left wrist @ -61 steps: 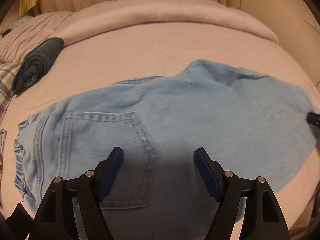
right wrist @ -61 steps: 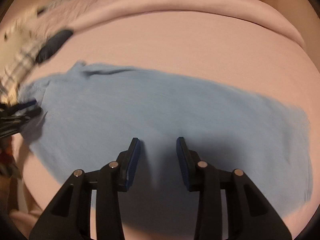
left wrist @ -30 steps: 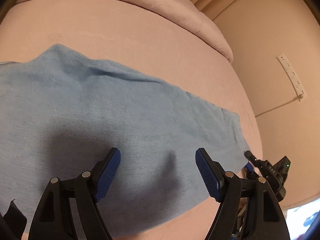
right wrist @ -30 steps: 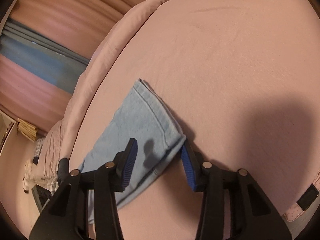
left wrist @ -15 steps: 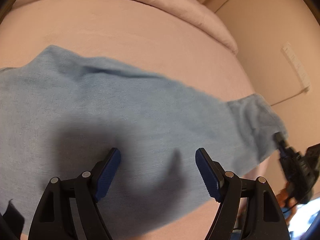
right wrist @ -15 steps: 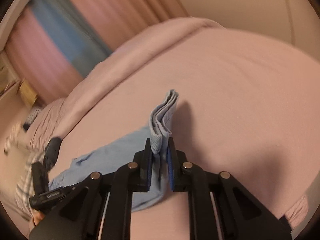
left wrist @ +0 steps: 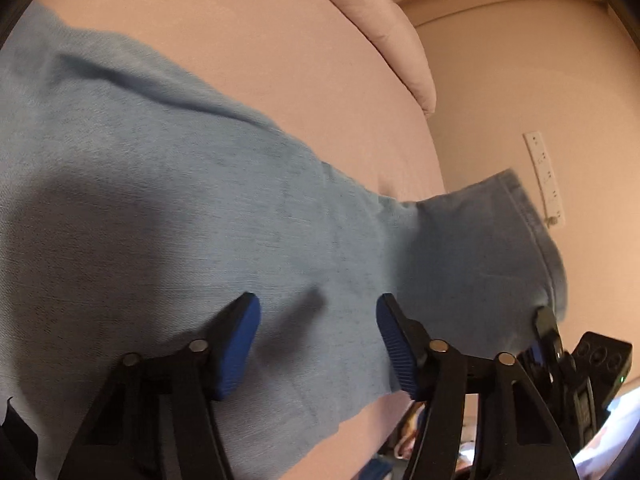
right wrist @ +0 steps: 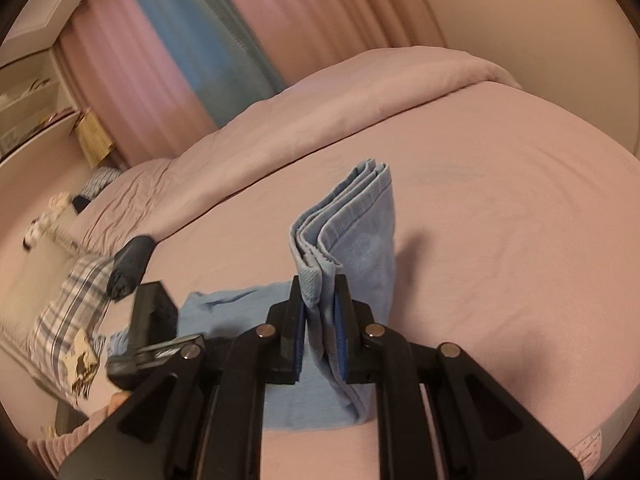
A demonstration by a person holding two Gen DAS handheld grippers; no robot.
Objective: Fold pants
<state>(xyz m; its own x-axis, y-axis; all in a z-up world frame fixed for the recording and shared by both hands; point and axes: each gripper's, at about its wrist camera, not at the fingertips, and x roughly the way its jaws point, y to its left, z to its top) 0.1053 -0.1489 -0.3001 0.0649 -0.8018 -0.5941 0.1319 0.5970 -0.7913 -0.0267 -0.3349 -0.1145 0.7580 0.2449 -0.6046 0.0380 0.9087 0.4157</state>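
the pants (left wrist: 208, 208) lay lengthwise on the pink bed (right wrist: 500, 240). the right gripper (right wrist: 320, 320) was clenched on the lifted hem end; the left gripper (left wrist: 318, 332), jaws closing, pressed denim mid-leg. step: first fold. next: carry the hems toward the waistband.

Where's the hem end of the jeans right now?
In the right wrist view the hem end is pinched in the right gripper, lifted above the pink bed.
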